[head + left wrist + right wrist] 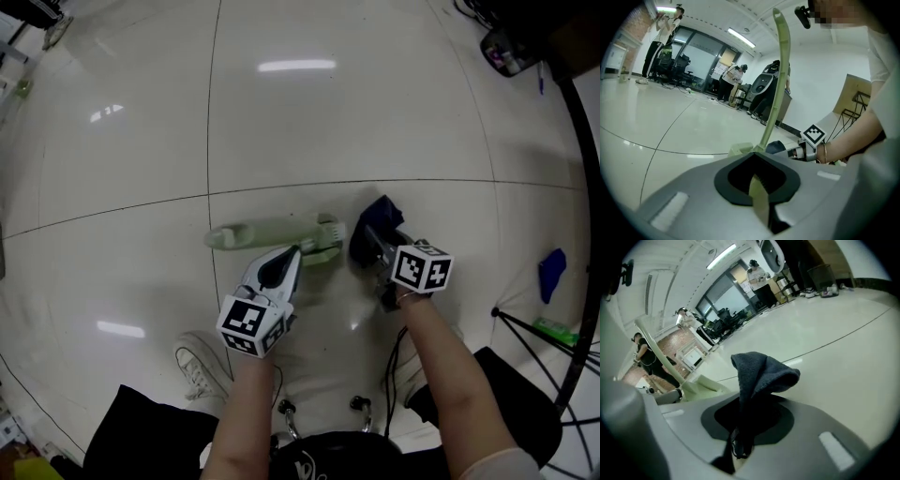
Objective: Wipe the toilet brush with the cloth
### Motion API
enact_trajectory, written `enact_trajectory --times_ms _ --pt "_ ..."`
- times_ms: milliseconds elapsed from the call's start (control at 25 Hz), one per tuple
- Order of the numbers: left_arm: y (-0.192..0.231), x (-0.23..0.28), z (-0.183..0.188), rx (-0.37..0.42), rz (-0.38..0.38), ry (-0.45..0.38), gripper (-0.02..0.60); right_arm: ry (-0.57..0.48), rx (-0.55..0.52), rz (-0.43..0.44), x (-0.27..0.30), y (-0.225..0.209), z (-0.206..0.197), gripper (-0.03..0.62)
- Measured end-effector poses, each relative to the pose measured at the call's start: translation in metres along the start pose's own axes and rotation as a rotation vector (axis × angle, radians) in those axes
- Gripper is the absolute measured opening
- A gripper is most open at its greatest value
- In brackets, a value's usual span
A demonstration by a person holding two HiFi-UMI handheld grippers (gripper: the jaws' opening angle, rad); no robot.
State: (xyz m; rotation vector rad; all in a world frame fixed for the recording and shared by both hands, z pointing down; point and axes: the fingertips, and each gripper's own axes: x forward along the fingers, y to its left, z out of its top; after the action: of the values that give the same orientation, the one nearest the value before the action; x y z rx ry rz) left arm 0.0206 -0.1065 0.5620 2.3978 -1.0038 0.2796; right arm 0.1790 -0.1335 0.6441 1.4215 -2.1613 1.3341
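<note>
The pale green toilet brush (267,232) stretches sideways over the white tiled floor (356,112), with its long handle pointing left. The left hand-held gripper (292,255) has its jaws closed on the green handle near the head end. Just right of the brush head is a bunched dark blue cloth (375,225). Whether the two touch cannot be made out. The right hand-held gripper (377,248) has its jaws pinched tight on the cloth's lower fold.
</note>
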Motion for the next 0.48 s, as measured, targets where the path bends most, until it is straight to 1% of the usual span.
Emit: enact_trajectory --times_ms 80,160,360,480 --pt "0.000 0.001 0.001 0.007 0.004 0.005 0.006 0.063 -0.007 0.093 0.019 0.012 0.003 0.061" --pt "0.000 0.003 0.002 0.006 0.010 0.004 0.006 0.119 -0.008 0.146 0.033 0.018 0.004 0.061" --pt "0.000 0.003 0.004 -0.003 0.034 -0.008 0.006 0.235 -0.032 0.219 0.045 0.023 -0.013 0.061" --pt "0.003 0.003 0.006 0.000 0.043 -0.019 0.006 0.263 -0.032 0.233 0.043 0.024 -0.023 0.061"
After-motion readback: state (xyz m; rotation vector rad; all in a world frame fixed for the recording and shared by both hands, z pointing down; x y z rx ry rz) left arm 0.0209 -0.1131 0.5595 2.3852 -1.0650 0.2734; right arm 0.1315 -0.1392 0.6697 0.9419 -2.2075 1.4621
